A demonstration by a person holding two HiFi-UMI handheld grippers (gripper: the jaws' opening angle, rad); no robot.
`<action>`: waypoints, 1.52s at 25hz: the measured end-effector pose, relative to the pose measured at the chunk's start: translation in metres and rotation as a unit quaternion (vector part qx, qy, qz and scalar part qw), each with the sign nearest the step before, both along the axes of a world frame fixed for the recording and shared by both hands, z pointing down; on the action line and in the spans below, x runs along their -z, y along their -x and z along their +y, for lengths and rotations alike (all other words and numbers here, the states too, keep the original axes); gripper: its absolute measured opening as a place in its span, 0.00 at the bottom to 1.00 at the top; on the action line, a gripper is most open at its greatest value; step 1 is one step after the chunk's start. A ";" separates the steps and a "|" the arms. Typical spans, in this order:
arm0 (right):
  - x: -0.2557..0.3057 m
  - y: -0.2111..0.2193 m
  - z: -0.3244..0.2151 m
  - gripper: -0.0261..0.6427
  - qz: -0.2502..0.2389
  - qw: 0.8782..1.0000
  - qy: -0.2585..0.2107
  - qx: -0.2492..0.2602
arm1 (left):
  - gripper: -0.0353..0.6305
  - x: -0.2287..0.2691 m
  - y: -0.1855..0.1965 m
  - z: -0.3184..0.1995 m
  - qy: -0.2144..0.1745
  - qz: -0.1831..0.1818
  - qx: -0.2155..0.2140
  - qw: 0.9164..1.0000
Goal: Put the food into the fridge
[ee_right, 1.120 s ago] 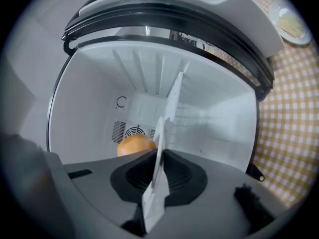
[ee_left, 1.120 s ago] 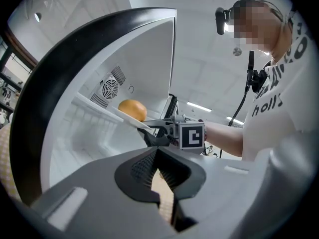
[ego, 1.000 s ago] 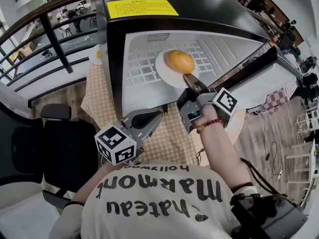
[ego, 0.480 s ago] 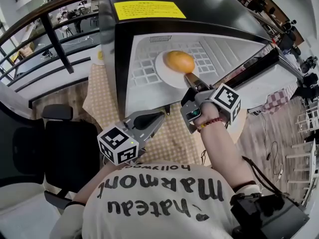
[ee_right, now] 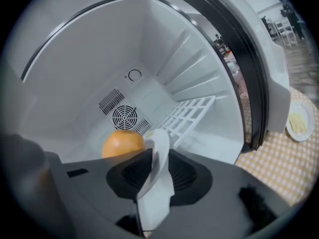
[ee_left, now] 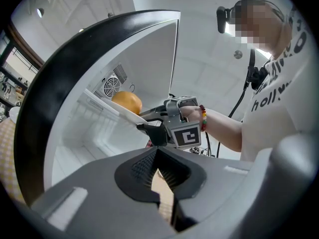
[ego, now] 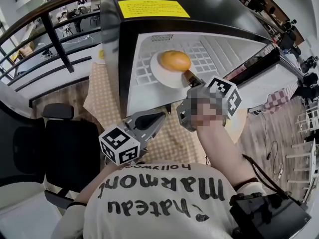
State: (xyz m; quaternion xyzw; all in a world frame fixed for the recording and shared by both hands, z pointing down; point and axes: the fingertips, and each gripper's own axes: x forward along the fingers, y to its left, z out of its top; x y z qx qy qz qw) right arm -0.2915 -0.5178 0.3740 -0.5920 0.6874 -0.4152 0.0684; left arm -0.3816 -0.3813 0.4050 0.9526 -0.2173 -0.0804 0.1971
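A round orange food (ego: 174, 60) lies on a white plate (ego: 162, 72) on the wire shelf inside the open small fridge (ego: 149, 9). My right gripper (ego: 189, 76) reaches in at the plate's near rim. In the right gripper view the plate rim (ee_right: 160, 168) stands between the jaws with dark gaps on both sides. The jaws are opening, and the orange food (ee_right: 122, 143) sits just behind. My left gripper (ego: 157, 115) hangs low in front of the fridge, shut and empty. It looks up at the right gripper (ee_left: 144, 127) and the plate (ee_left: 130, 117).
The fridge door (ee_right: 259, 78) stands open at the right. The fridge stands on a table with a checked cloth (ego: 174, 138), and another plate (ee_right: 300, 121) lies beyond the door. A black chair (ego: 60, 148) stands at the left. A white wire shelf (ee_right: 192, 111) spans the fridge's inside.
The plate with the orange food has shifted a little left and deeper into the fridge, and the right gripper has followed it. The left gripper has barely moved.
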 end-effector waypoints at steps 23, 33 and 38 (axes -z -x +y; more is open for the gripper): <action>0.007 0.001 -0.002 0.22 0.165 0.986 -0.038 -0.012 | 0.06 0.002 0.004 0.005 -0.006 -0.002 0.017 1.000; 0.012 0.000 -0.001 0.22 0.233 0.971 -0.057 -0.020 | 0.06 -0.001 0.007 0.008 0.000 0.001 0.015 1.000; 0.017 0.005 -0.002 0.22 0.284 0.957 -0.068 -0.007 | 0.06 0.000 0.010 0.008 0.002 0.002 0.014 1.000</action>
